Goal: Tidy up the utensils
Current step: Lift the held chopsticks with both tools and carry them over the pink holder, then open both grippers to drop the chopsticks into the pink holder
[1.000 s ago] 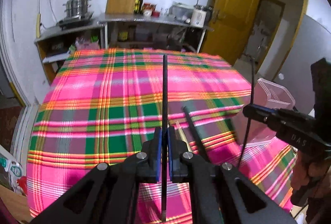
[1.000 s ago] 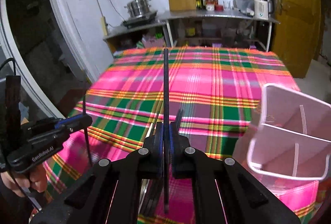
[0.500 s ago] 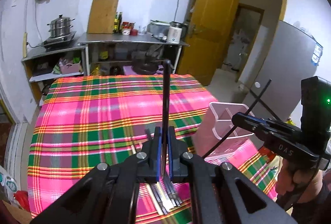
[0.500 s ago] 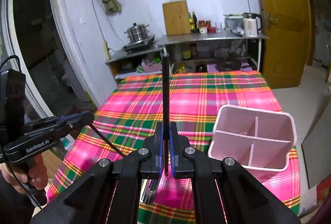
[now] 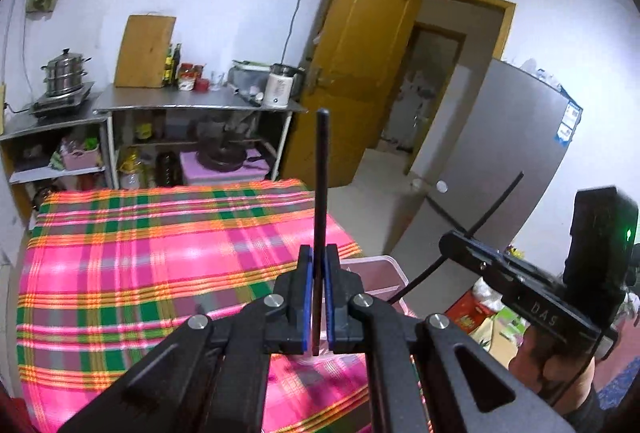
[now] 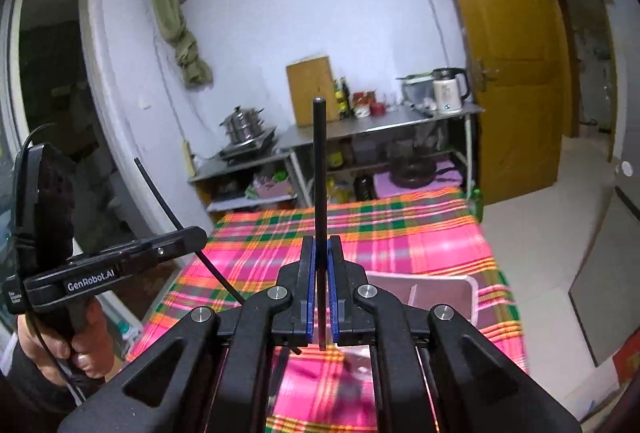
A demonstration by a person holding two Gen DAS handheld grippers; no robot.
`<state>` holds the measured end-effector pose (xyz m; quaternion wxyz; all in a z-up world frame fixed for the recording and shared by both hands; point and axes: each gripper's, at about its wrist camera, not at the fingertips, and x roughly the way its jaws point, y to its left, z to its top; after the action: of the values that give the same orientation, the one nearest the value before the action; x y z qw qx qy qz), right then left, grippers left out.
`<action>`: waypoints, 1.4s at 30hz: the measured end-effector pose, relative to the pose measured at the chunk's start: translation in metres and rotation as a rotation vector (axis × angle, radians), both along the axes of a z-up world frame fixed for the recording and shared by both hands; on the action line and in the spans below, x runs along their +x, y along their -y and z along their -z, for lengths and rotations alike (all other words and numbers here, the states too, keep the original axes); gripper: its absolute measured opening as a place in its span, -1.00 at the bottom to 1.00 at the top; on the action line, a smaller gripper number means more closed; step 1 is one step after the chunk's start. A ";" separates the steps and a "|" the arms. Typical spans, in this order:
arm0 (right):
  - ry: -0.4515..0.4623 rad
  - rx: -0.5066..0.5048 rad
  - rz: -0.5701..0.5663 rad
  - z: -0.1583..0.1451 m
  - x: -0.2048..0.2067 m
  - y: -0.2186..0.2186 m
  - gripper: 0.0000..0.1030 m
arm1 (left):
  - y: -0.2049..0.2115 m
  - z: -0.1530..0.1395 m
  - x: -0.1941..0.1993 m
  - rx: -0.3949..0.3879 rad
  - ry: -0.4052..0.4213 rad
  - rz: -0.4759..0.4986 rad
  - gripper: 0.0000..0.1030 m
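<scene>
My left gripper (image 5: 319,253) is shut on a black chopstick (image 5: 321,185) that stands upright between its blue pads. My right gripper (image 6: 320,245) is shut on another black chopstick (image 6: 319,169), also upright. Both are held high above the table. The pink divided utensil holder (image 6: 440,291) stands on the plaid cloth just beyond the right gripper; in the left wrist view its rim (image 5: 384,265) shows behind the fingers. The right gripper shows in the left wrist view (image 5: 452,243), its chopstick (image 5: 496,201) slanted. The left gripper shows in the right wrist view (image 6: 198,233).
The table has a pink and green plaid cloth (image 5: 140,253). Behind it stand steel shelves (image 5: 192,109) with a steamer pot (image 5: 64,73), bottles and a kettle (image 6: 448,91). A yellow door (image 5: 360,65) and a grey fridge (image 5: 500,161) are to the right.
Both grippers have lifted and tilted upward with their chopsticks; the table and the utensils lying on it have dropped low in both views, and the holder is now partly hidden behind the fingers.
</scene>
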<state>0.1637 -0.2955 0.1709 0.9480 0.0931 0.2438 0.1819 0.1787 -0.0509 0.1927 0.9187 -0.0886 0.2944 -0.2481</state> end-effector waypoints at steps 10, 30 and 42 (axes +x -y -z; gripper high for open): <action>-0.074 0.008 0.081 0.032 0.034 0.027 -0.90 | 0.039 0.036 0.042 -0.016 -0.085 0.031 -0.89; -0.204 0.019 0.130 0.092 0.057 0.044 -0.76 | 0.033 0.084 0.053 -0.007 -0.145 0.023 -0.33; -0.160 0.044 0.153 0.082 0.028 0.055 -0.75 | -0.028 0.060 0.011 0.018 -0.020 -0.094 -0.03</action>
<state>0.1917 -0.3501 0.0892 0.9344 0.1463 0.3068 0.1065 0.1900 -0.0231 0.1328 0.9271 -0.0965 0.3014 -0.2010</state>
